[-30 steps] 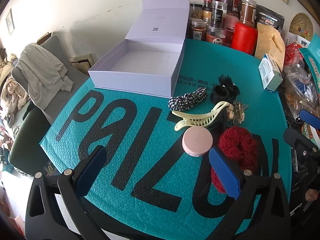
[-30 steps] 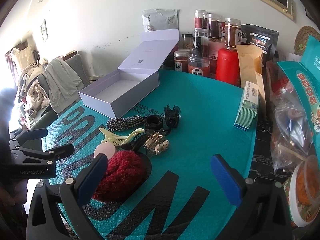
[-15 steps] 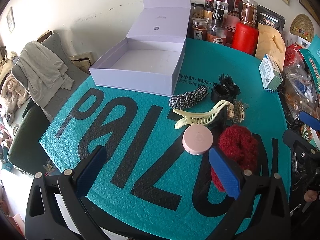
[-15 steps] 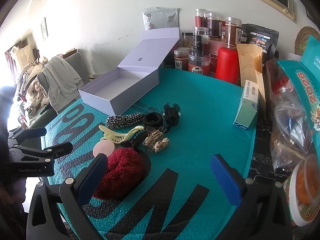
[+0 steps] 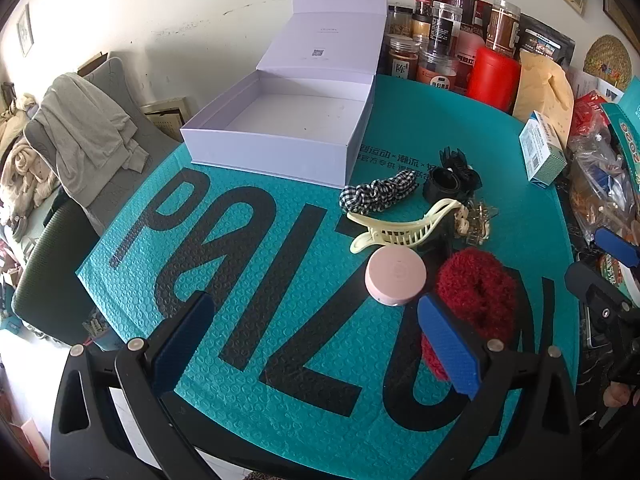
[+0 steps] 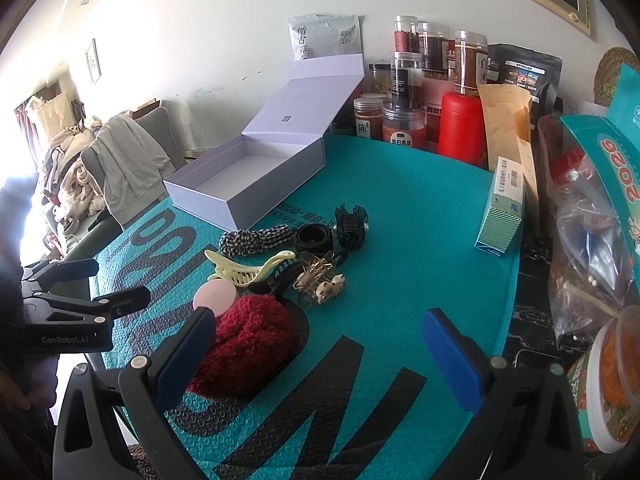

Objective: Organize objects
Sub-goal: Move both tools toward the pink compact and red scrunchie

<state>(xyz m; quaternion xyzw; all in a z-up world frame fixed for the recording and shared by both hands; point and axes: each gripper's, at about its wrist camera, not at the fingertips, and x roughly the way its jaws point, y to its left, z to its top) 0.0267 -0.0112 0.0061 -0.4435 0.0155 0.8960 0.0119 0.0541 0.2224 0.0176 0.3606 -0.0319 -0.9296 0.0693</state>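
Observation:
An open, empty lavender box [image 5: 288,128] stands at the back of the teal mat [image 5: 248,280]; it also shows in the right wrist view [image 6: 240,176]. In front of it lies a cluster: a checked scrunchie [image 5: 378,192], a cream claw clip [image 5: 404,228], a pink round case [image 5: 396,276], a red fuzzy scrunchie [image 5: 476,296], a black band [image 5: 442,186], a black claw clip [image 5: 456,160] and small gold clips [image 5: 476,220]. My left gripper [image 5: 316,340] is open and empty, just short of the pink case. My right gripper [image 6: 320,348] is open and empty, beside the red scrunchie [image 6: 244,336].
Jars and a red canister [image 5: 492,76] line the back wall. A green-striped carton [image 6: 502,208], a brown bag [image 6: 504,124] and plastic bags [image 6: 592,240] crowd the right edge. A chair with clothes [image 5: 80,140] stands left of the table.
Both grippers have drifted slightly; the view shifted a little. Nothing was picked up and no object moved.

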